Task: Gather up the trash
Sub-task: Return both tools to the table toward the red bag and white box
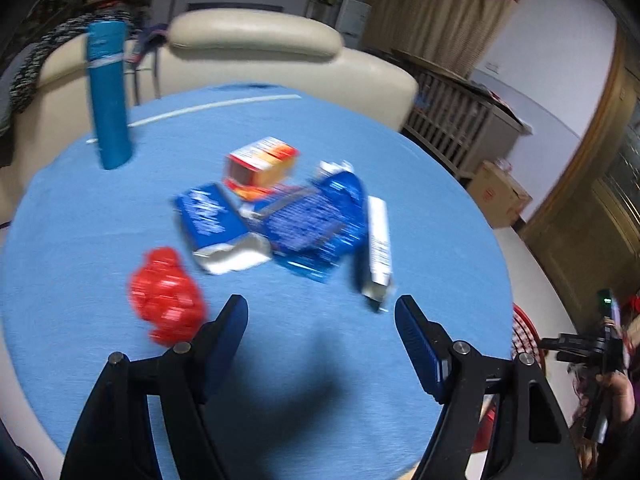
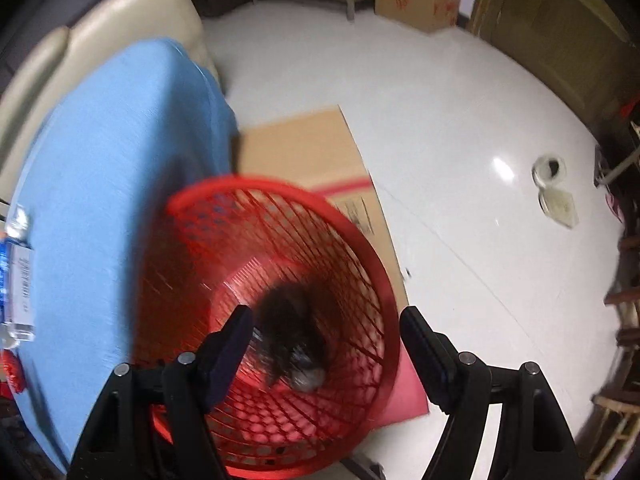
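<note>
On the blue tablecloth (image 1: 80, 220) lies a heap of trash: a crumpled red wrapper (image 1: 166, 294), a blue and white carton (image 1: 216, 226), a blue foil bag (image 1: 320, 224), a red and orange box (image 1: 260, 164) and a white tube box (image 1: 378, 244). My left gripper (image 1: 320, 312) hovers open over the cloth just in front of them, holding nothing. My right gripper (image 2: 326, 322) hangs open above a red mesh basket (image 2: 200, 264) on the floor. Dark crumpled trash (image 2: 286, 322) and a grey lump lie in the basket's bottom.
A tall blue cylinder (image 1: 109, 92) stands at the table's far left. A cream sofa (image 1: 256, 36) sits behind the table. Flat cardboard (image 2: 304, 148) lies under the basket on the white floor. A person's other hand with a gripper (image 1: 596, 356) shows at the right edge.
</note>
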Demonstrator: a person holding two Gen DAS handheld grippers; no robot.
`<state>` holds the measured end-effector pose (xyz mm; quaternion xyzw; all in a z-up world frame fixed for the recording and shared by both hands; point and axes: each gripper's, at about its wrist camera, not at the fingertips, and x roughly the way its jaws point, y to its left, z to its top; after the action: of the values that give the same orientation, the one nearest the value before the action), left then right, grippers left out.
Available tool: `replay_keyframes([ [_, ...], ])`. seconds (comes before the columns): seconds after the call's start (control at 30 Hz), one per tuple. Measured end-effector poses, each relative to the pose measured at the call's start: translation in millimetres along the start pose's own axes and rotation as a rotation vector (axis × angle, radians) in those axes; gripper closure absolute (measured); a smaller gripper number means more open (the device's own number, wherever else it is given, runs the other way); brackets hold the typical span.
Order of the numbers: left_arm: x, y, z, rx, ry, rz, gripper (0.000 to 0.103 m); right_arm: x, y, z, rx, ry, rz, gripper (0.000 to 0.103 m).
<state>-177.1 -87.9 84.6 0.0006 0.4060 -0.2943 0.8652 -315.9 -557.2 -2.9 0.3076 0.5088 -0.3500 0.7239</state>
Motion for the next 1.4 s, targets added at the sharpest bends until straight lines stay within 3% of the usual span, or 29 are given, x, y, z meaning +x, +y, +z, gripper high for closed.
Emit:
replay_keyframes([
  [0.27, -11.2, 60.6, 4.7, -0.073, -0.028, 0.154, 0.025, -62.7, 92.9, -11.4, -0.201, -0.228, 0.197, 0.024],
  [0.4, -8.2, 81.9, -2.6, -0.127, -0.007, 0.175, 0.025, -75.0, 157.9, -31.2, -0.337, -0.253, 0.304, 0.024],
  [0.6, -6.1, 92.3, -11.5, -0.135, 0.016, 0.208, 0.024, -70.7, 242.4, -58.7, -0.489, -0.254, 0.389, 0.024],
  [0.83, -3.9, 103.4, -12.8, -0.152, 0.028, 0.226, 0.024, -38.3, 310.0, -80.2, -0.553, -0.280, 0.348, 0.024],
  [1.13, 10.2, 107.3, -7.9, -0.153, 0.048, 0.224, 0.024, -1.4, 341.5, -74.0, -0.564, -0.249, 0.311, 0.024],
  [1.2, 16.1, 107.2, -5.9, -0.150, 0.055, 0.221, 0.024, 1.9, 342.8, -72.2, -0.568, -0.250, 0.323, 0.030],
  [1.27, 21.6, 107.3, -4.3, -0.147, 0.065, 0.219, 0.024, 4.2, 343.1, -70.1, -0.567, -0.246, 0.314, 0.070],
  [1.4, 34.1, 104.0, 2.6, -0.148, 0.074, 0.198, 0.024, 8.4, 339.5, -67.1, -0.557, -0.238, 0.327, 0.072],
])
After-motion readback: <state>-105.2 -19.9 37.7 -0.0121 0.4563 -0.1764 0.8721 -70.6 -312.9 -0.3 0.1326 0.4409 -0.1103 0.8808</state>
